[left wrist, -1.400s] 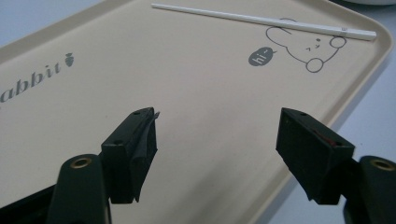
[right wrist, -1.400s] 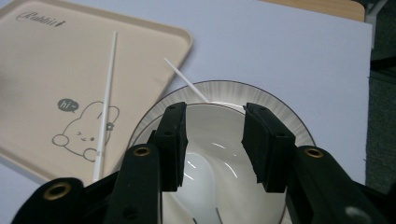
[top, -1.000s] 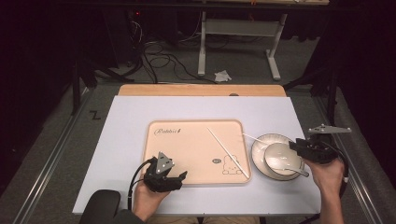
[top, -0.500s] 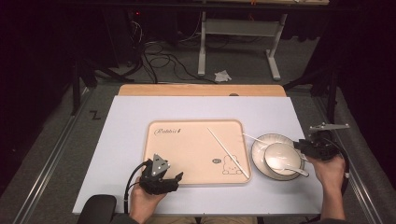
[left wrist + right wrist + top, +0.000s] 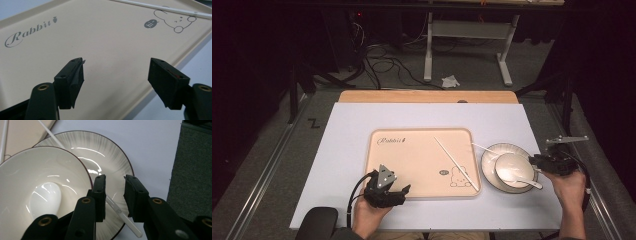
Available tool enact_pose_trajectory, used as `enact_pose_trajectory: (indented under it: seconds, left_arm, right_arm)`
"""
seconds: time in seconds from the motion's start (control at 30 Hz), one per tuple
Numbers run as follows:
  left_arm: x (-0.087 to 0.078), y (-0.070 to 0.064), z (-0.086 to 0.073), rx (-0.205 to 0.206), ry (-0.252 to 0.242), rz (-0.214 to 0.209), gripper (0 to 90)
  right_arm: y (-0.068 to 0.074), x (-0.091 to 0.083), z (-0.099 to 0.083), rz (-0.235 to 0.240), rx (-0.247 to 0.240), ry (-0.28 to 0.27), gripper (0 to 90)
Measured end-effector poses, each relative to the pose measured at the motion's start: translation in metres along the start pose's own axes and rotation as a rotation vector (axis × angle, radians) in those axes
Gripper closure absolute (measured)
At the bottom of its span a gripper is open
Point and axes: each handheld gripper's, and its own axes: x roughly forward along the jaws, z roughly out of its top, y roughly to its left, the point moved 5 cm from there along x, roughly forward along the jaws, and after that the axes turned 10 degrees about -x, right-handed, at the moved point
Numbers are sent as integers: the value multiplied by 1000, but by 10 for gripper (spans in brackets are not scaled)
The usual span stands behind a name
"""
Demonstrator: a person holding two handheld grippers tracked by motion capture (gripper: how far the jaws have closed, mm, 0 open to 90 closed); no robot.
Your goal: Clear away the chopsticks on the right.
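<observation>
Right gripper, change: the right gripper has drawn back a little toward the table's right edge since the frame one second ago, where it stood closer over the bowl; now it waits at the rim of the grey-streaked ceramic plate.
Left gripper, change: the left gripper has slid slightly lower, to the near edge of the beige plastic tray printed with a rabbit.
Meaning: I judge the spoon was just set down or is about to be taken; the jaws stand on either side of its handle without pressing it.
Spoon, place: the white ceramic spoon lies with its scoop in the glossy white bowl, which sits on the plate; its handle runs out over the plate's rim between the right gripper's jaws.
Right gripper, state: in the right gripper view the jaws are a little apart, with a gap on both sides of the handle.
Left gripper, state: in the left gripper view the jaws are wide apart and hold nothing.
Chopsticks: one white chopstick lies slanted on the tray; a second one seems to rest against the plate.
Hard to see: whether one jaw touches the handle I cannot tell; the bowl hides where the second chopstick ends.
</observation>
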Motion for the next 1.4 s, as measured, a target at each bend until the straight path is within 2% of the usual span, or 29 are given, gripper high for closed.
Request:
enact_pose_trajectory:
  seconds: [0.2, 0.47, 0.6, 0.8, 1.4]
  left_arm:
    - [3, -3, 3, 12, 2, -15, 293]
    - [6, -5, 4, 26, 8, -27, 294]
    - [6, -6, 5, 27, 5, -29, 294]
    - [6, -6, 5, 29, 6, -27, 294]
    - [5, -6, 4, 29, 0, -24, 294]
  right_arm:
    - [-1, -1, -8, 6, 9, 19, 719]
    - [1, -4, -14, 23, 12, 9, 714]
    - [-3, -6, -18, 7, 27, 11, 715]
    - [0, -2, -17, 11, 2, 33, 716]
    - [-2, 8, -20, 22, -12, 57, 711]
